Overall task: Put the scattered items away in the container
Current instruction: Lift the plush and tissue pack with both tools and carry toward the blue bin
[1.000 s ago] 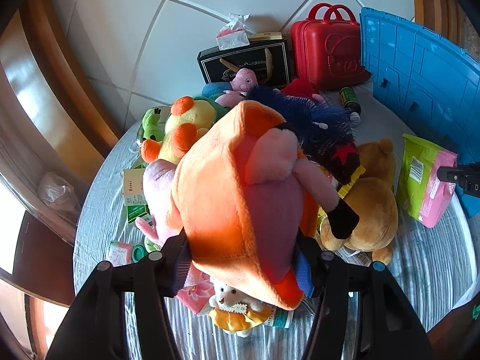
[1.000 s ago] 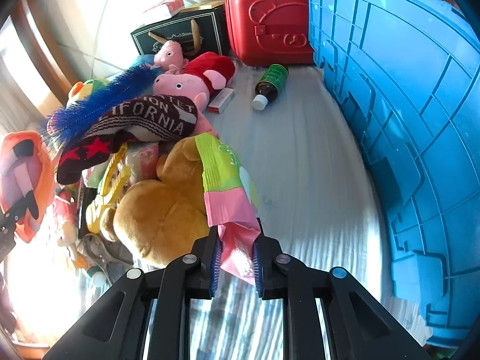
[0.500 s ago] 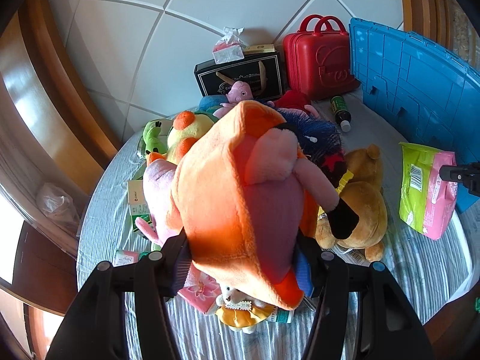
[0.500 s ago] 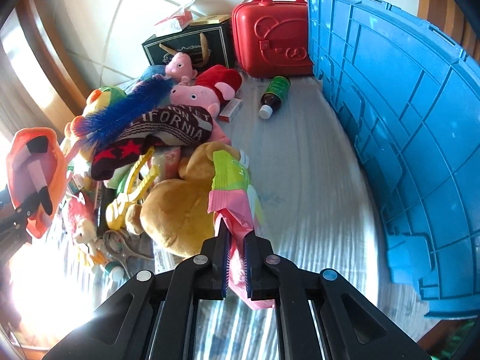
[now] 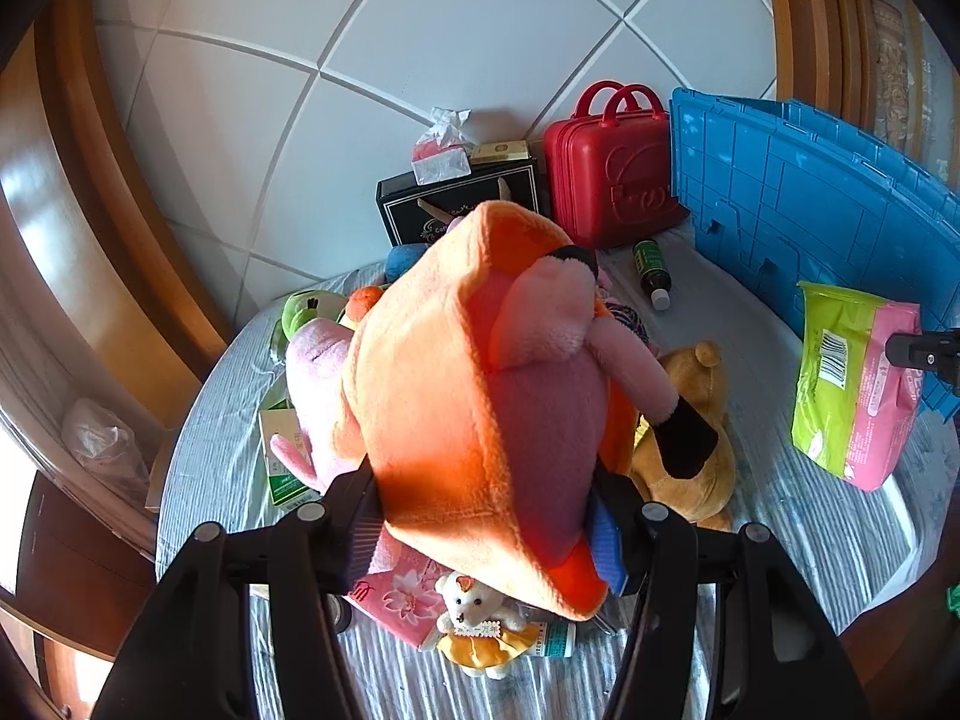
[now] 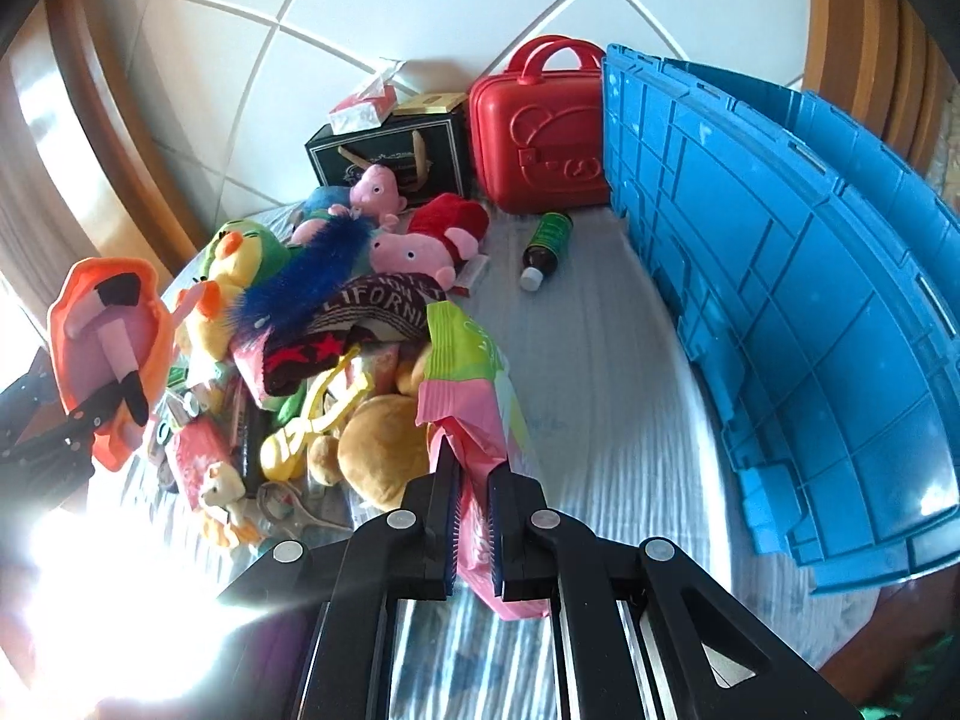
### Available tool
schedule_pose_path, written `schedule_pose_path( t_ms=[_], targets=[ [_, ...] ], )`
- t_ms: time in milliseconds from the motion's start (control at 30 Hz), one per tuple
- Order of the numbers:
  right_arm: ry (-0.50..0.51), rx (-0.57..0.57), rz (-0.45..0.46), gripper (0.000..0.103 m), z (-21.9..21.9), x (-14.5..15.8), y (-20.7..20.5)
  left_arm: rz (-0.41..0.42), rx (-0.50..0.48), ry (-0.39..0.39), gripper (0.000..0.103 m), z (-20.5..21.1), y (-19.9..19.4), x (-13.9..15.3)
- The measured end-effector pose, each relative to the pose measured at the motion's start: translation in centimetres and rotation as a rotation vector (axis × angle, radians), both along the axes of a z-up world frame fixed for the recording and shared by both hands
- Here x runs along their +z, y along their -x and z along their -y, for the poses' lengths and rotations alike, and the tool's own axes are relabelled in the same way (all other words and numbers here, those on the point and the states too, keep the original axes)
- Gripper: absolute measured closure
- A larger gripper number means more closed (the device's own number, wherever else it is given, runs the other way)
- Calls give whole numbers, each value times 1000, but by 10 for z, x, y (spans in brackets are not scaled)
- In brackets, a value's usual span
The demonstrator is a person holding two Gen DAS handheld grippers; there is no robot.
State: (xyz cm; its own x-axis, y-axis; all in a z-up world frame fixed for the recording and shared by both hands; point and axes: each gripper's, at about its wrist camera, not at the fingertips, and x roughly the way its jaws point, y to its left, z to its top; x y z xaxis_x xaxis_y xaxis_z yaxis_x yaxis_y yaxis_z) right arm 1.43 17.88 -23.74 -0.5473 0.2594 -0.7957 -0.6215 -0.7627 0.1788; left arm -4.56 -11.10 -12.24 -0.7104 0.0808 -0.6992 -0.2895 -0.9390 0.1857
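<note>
My left gripper (image 5: 486,531) is shut on a big orange plush toy (image 5: 480,396) with a pink flamingo on it, held above the pile; the toy also shows in the right wrist view (image 6: 111,354). My right gripper (image 6: 471,525) is shut on a green and pink wipes pack (image 6: 474,378), lifted off the cloth; the pack also shows in the left wrist view (image 5: 852,384). The blue crate (image 6: 798,288) stands on the right, its side wall facing me (image 5: 810,204). A heap of plush toys (image 6: 336,294) lies left of centre.
A red toy suitcase (image 6: 540,126), a black gift box (image 6: 390,156) with a tissue pack on it and a green bottle (image 6: 546,240) sit at the back. A brown teddy bear (image 5: 690,444), a small white bear doll (image 5: 480,624) and cartons lie on the striped cloth.
Both grippers have risen with their loads. The orange plush now sits higher over the pile, and the wipes pack has lifted clear of the cloth beside the crate.
</note>
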Motion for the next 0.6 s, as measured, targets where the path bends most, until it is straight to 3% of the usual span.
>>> schedule_pose_path(
  t_ms=[300, 600],
  targets=[
    [-11, 30, -76, 95, -6, 40, -20, -44, -4, -20, 47, -27, 1, 33],
    [-40, 89, -149, 95, -42, 83, -43, -104, -14, -37, 47, -89, 8, 71]
  ],
)
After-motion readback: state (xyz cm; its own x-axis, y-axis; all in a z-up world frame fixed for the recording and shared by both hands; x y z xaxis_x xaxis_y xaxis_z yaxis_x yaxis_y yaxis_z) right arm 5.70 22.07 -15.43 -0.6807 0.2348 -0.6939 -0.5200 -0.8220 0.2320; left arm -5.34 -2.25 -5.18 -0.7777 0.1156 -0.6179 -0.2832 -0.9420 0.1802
